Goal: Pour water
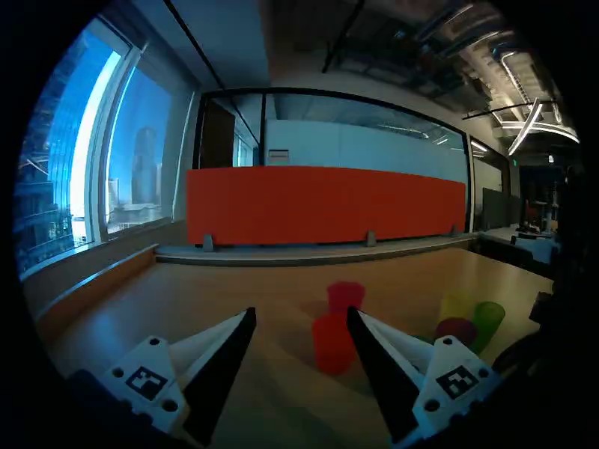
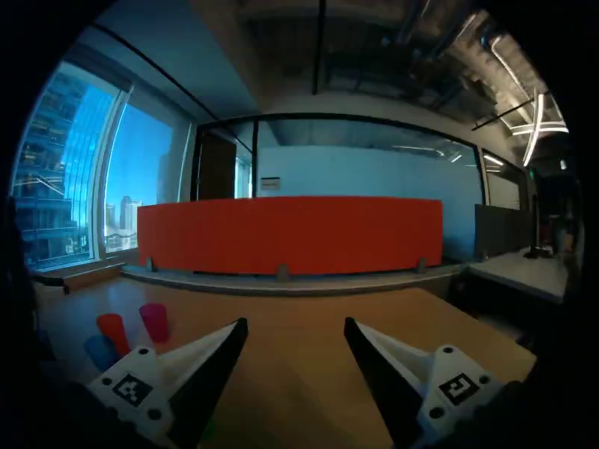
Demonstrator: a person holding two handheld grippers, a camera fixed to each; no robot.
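Red cup (image 1: 333, 344) upright on counter (image 1: 187, 299), not gripped.
Seen just ahead of left gripper (image 1: 299, 313), jaws wide open, empty; pink cup (image 1: 345, 294) close behind, green cup (image 1: 488, 322) off to one side. Right gripper (image 2: 294, 323) jaws likewise open, empty, above counter; orange partition (image 1: 322, 203) beyond.

Red cup (image 1: 333, 343) (pink cup (image 1: 345, 294) just behind it)

A: The pale wooden tabletop (image 1: 195, 299) across the lower half of the left gripper view looks smooth, with a soft sheen.
B: The red plastic cup (image 1: 332, 343) at lower centre is smooth and slightly translucent. So is the green plastic cup (image 1: 488, 322) at lower right.
A: The long orange-red partition panel (image 1: 322, 203) mid-frame looks matt.
B: On the left gripper (image 1: 300, 310), the fingers (image 1: 217, 359) are white plastic with matt black inner faces.
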